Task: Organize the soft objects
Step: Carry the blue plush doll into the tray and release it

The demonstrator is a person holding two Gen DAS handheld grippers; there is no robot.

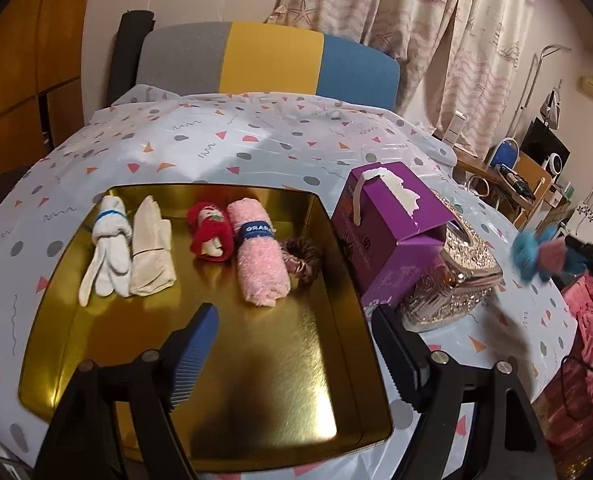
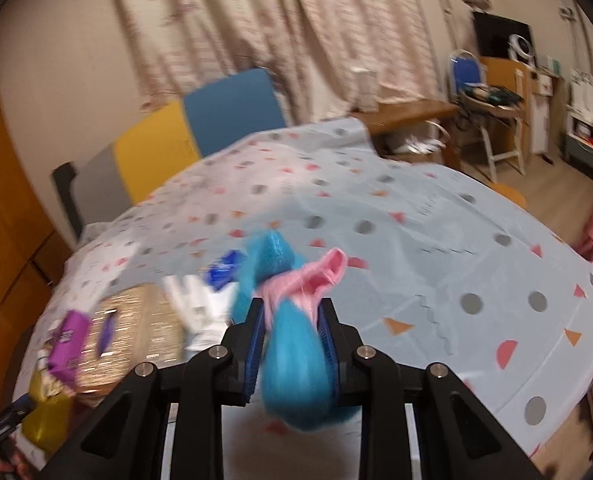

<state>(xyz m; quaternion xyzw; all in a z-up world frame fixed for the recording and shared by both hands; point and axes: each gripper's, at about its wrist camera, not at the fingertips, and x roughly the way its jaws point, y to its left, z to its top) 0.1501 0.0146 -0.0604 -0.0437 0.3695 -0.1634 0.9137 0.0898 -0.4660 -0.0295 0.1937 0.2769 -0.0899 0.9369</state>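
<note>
A gold tray [image 1: 256, 380] lies on the patterned tablecloth. In it, left to right, rest a white rolled sock [image 1: 106, 250], a cream cloth [image 1: 150, 258], a red roll [image 1: 210, 234], a pink towel roll with a blue band [image 1: 258, 250] and a mauve scrunchie [image 1: 302, 258]. My left gripper [image 1: 292, 342] hangs open over the tray's near half, holding nothing. My right gripper [image 2: 290, 334] is shut on a fluffy blue and pink sock [image 2: 292, 352], lifted above the table. That sock [image 1: 544, 256] also shows, blurred, at the right of the left wrist view.
A purple tissue box [image 1: 388, 232] leans on a sparkly gold box [image 1: 456, 280] right of the tray. A white item [image 2: 200, 312] and a blue packet [image 2: 224, 270] lie beside the gold box. A grey, yellow and blue chair [image 1: 272, 60] stands behind the table.
</note>
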